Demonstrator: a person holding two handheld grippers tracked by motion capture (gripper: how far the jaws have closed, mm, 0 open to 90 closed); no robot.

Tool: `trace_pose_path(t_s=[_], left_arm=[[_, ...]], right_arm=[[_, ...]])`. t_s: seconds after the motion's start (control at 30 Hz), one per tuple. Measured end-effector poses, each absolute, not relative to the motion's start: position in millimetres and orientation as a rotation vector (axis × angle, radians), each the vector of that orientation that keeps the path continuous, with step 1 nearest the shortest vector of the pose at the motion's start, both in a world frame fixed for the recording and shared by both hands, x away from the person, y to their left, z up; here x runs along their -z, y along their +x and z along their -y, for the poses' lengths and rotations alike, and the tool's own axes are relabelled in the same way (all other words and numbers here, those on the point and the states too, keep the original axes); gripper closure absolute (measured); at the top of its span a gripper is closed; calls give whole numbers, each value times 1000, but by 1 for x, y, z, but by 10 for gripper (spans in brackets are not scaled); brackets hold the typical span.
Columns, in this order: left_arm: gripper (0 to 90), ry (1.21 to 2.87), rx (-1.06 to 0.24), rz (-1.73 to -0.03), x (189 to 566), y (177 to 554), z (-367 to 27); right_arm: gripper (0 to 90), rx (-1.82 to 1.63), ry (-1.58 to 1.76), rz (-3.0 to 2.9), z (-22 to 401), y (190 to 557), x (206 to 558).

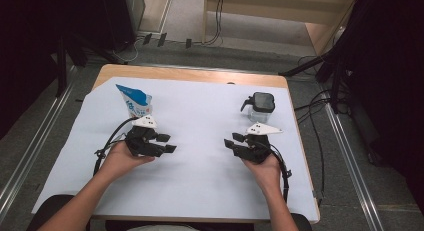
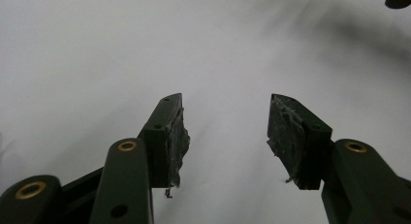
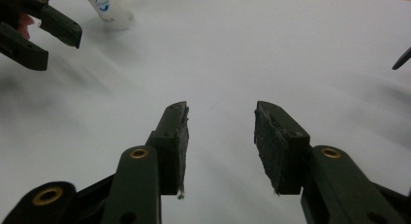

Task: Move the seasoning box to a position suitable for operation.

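Note:
A blue and white pouch stands open-topped at the back left of the white sheet; its white base appears far off in the right gripper view. A clear jug with a black lid sits at the back right. My left gripper lies low in front of the pouch, pointing right, open with nothing between its pads. My right gripper rests in front of the jug, pointing left at the other one, also open and empty.
The sheet covers a wooden table whose bare edge shows at the back. Cables and black stand legs lie on the grey floor around it. The left gripper's jaws show at the top left of the right gripper view.

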State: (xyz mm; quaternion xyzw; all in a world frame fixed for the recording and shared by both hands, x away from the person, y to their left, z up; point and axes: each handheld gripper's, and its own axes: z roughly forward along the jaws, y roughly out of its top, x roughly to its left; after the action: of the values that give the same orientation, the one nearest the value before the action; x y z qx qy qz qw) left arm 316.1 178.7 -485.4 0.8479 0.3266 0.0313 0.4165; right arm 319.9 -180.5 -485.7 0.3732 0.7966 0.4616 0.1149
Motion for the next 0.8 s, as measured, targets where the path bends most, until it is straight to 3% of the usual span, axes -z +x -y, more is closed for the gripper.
trace_pose_path(t_s=[0.2, 0.8], left_arm=[[427, 2124, -72, -828, 488, 318, -183], [423, 2140, -63, -826, 489, 314, -190]], right_arm=[[551, -1353, 1108, -2354, 180, 321, 487], [533, -1356, 1118, -2321, 184, 322, 486]])
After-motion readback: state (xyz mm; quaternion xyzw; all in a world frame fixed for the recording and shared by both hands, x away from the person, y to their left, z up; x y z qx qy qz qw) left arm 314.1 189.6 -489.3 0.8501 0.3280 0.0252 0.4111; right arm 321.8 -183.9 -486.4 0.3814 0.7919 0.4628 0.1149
